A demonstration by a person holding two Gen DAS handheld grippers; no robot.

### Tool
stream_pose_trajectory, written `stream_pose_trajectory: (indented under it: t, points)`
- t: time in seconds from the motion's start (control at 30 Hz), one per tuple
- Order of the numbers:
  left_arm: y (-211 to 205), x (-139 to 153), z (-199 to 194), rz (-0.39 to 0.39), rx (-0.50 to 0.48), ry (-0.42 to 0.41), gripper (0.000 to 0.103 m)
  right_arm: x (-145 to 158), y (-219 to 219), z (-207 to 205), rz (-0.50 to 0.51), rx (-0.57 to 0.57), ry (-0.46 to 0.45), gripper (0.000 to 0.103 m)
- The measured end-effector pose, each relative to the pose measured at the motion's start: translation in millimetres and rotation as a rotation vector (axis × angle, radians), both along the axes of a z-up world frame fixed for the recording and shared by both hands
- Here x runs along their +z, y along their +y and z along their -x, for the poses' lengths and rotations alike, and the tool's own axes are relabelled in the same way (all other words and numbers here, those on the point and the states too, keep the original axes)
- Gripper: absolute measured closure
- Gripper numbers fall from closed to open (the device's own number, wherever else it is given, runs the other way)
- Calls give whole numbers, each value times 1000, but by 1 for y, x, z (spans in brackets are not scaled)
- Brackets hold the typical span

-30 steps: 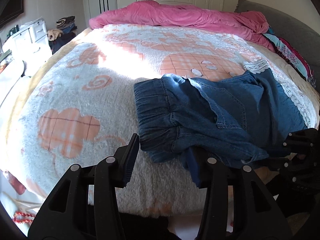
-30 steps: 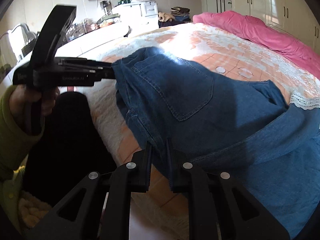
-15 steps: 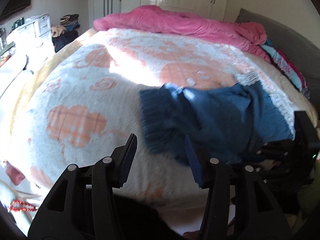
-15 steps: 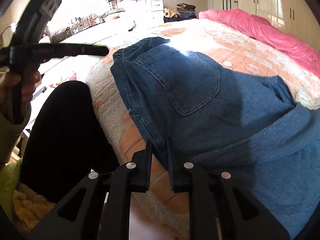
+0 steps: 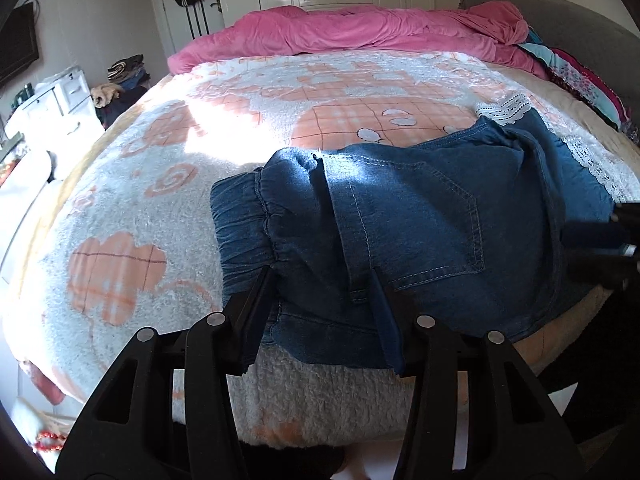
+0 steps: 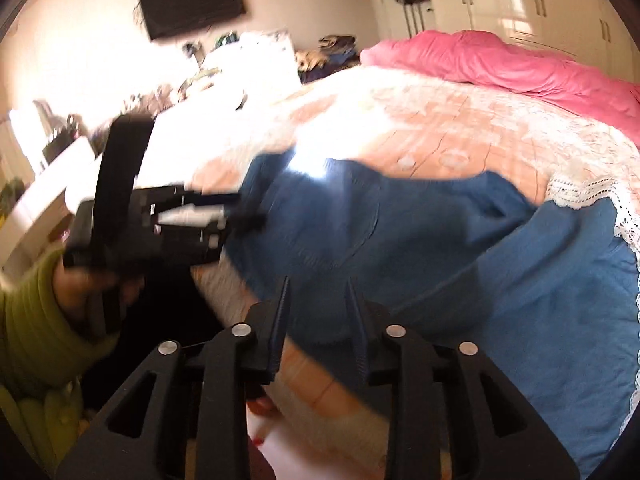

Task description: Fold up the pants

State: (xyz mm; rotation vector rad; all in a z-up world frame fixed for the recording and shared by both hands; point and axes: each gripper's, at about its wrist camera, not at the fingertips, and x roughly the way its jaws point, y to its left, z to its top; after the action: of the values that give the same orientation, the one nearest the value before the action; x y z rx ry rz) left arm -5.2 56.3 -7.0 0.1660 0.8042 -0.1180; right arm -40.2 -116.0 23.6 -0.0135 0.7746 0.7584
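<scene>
Blue denim pants (image 5: 420,216) lie folded near the front edge of the bed, elastic waistband to the left and a back pocket facing up. My left gripper (image 5: 320,276) is open, its fingers straddling the near waist edge, with denim lying flat between them. In the blurred right wrist view it shows at the waistband (image 6: 240,208), held by a hand in a green sleeve (image 6: 36,320). My right gripper (image 6: 317,284) is opening. Its pads stand apart over the pants' (image 6: 400,240) near edge. It appears dark at the right rim (image 5: 600,240) in the left wrist view.
The bed carries a white and orange fleece blanket (image 5: 160,184). A pink duvet (image 5: 360,28) is heaped along its far side. White lace trim (image 5: 508,106) shows past the pants. A white dresser (image 5: 60,96) and a wall TV (image 6: 192,0) stand left of the bed.
The right gripper's jaws, shut on the denim edge before, have parted. The left gripper has moved in over the waist edge. The pants now lie flatter with the back pocket up.
</scene>
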Motion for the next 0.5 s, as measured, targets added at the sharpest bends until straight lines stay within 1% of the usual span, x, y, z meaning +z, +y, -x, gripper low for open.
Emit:
stream_pose_trajectory:
  t: [0.07, 0.17, 0.2, 0.23, 0.3, 0.37, 0.43, 0.47, 0.5]
  points:
    - [0, 0, 1, 0, 1, -5, 63, -6, 3, -15, 15, -41, 34, 70]
    - [-1, 1, 2, 8, 0, -7, 63, -36, 8, -34, 91, -91, 167, 70]
    - [0, 1, 2, 16, 1, -9, 62, -42, 8, -36, 90, -98, 181, 70]
    - [0, 3, 3, 23, 5, -14, 62, -42, 7, -35, 80, -100, 171, 70]
    - [2, 10, 6, 67, 12, -30, 62, -37, 5, -34, 78, -90, 163, 70]
    - [4, 23, 13, 116, 12, -63, 62, -28, -5, -32, 18, -101, 154, 69]
    - [2, 36, 19, 122, 10, -107, 61, -14, -20, -31, -30, -134, 119, 65]
    - [1, 42, 21, 121, 5, -123, 58, -8, -29, -31, -32, -163, 104, 60]
    - [-1, 47, 22, 126, -3, -130, 55, -6, -37, -32, -36, -187, 94, 59]
